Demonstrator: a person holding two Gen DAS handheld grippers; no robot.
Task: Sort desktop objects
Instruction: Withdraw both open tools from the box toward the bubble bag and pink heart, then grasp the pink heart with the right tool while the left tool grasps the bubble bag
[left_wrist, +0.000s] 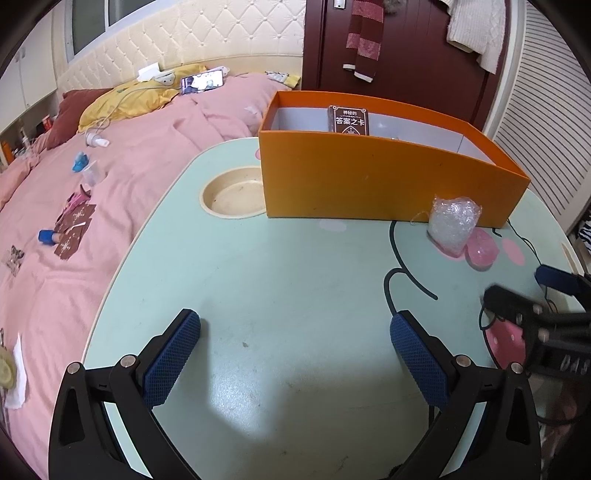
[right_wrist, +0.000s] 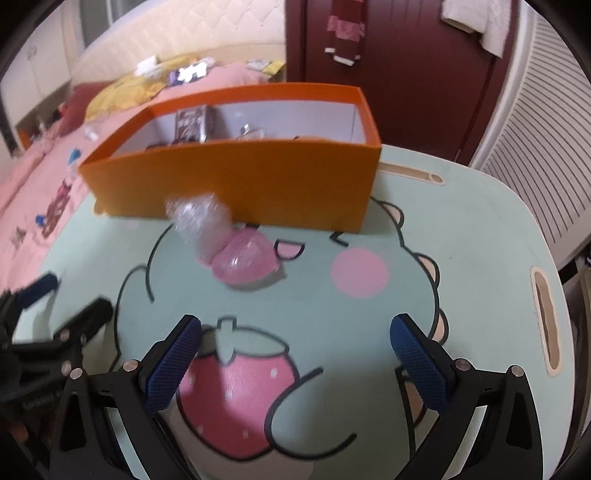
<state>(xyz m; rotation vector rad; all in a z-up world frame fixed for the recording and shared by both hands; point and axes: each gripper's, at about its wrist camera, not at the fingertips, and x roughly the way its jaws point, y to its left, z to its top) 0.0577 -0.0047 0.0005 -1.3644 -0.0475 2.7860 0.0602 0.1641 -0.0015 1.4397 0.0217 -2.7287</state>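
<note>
Both grippers spread, nothing held. Left gripper (left_wrist: 295, 354) over bare table (left_wrist: 295, 277). From right gripper (right_wrist: 295, 354), bubble-wrap bag (right_wrist: 199, 221) and pink lump (right_wrist: 247, 262) lie at 11 o'clock, against orange box (right_wrist: 236, 184). Pickup judged next: reach forward, close on bag.

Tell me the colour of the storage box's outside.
Orange outside, pale grey-white inside; the storage box shows best in the left wrist view.

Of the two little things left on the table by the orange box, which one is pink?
The flat, rounded pink piece lying nearer the grippers. The other is a clear bubble-wrap bundle standing just behind it, closer to the orange box.
</note>
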